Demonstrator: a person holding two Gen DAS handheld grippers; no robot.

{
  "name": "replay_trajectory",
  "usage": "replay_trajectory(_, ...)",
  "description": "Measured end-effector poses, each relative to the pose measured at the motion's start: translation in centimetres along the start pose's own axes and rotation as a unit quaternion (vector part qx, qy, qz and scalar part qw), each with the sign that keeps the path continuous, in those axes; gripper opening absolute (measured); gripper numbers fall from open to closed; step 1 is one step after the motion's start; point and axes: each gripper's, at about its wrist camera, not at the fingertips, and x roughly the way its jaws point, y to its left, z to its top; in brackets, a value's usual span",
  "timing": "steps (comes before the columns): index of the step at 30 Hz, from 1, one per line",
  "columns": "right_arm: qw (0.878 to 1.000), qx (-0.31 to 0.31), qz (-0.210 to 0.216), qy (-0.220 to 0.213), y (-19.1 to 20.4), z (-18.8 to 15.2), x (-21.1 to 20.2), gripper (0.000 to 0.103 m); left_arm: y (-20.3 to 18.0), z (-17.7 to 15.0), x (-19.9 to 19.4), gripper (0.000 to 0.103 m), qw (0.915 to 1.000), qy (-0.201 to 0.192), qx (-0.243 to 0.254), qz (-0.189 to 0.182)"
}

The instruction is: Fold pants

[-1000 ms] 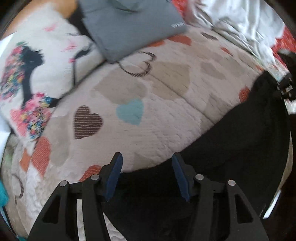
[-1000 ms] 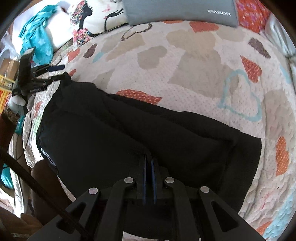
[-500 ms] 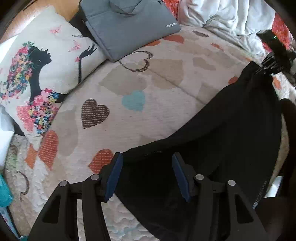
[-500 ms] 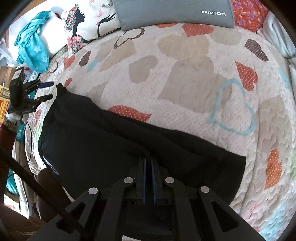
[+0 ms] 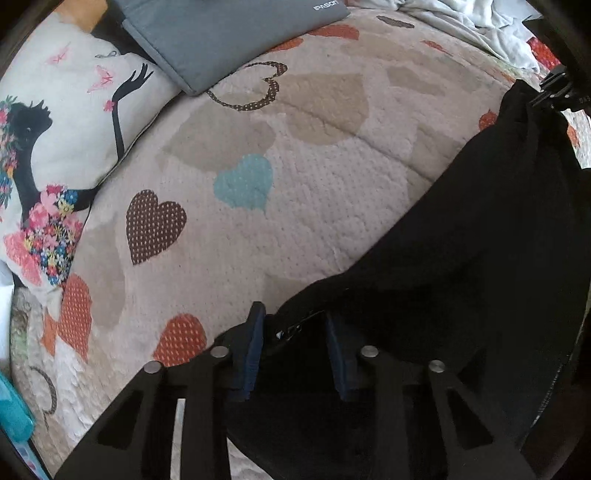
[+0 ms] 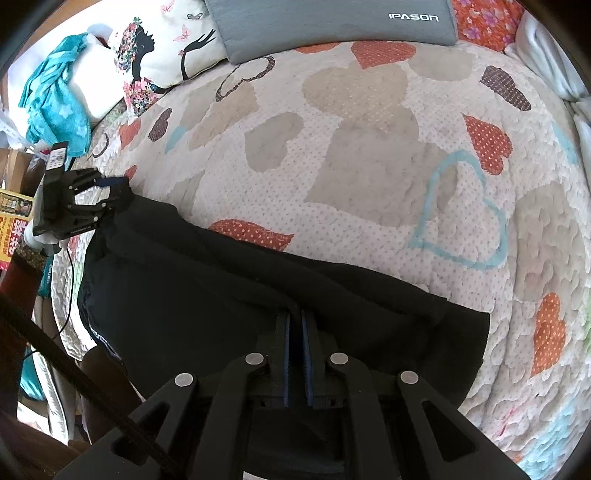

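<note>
Your black pants (image 6: 229,295) lie on heart-print quilt (image 6: 369,147), long axis running from left edge of right wrist view down to lower right. Small white print near lower-left hem, unreadable. Your right gripper (image 6: 295,332), lower centre, jaws pinched tight on pants fabric. Your left gripper (image 5: 293,343), jaws spread, pants edge between blue pads (image 5: 251,350). Grey sleeve (image 6: 332,22) at top reads "IPASON". Silhouette pillow (image 5: 55,147) at upper left.
</note>
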Motion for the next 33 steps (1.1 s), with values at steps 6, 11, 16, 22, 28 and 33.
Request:
replay_trajectory(6,1.0,0.004,0.005,-0.012,0.1,-0.5,-0.4,0.006,-1.3,-1.7,-3.2,0.023,0.9995,-0.013,-0.022,0.018)
replay_trajectory(11,0.999,-0.004,0.016,-0.029,1.1,-1.9,-2.0,0.007,-3.5,-4.2,-6.6,0.019,0.9973,-0.037,-0.06,0.022)
replay_trajectory(16,0.999,-0.022,0.023,-0.028,2.6,-4.9,-3.4,0.007,-6.3,-7.6,-10.1,0.019,0.9907,-0.068,-0.117,0.012)
replay_trajectory(22,0.999,-0.028,0.022,0.004,2.7,-9.5,-3.4,0.007,-10.4,-12.3,-12.0,0.019,0.9812,-0.083,-0.174,-0.012)
replay_trajectory(28,0.998,-0.045,-0.002,0.045,3.4,-12.7,-1.5,0.007,-14.3,-16.6,-10.6,0.023,0.973,-0.057,-0.223,-0.014)
replay_trajectory(33,0.996,-0.062,-0.045,0.049,4.4,-13.1,-0.7,0.017,-14.1,-19.3,-10.6,0.027,0.9602,-0.045,-0.276,-0.004)
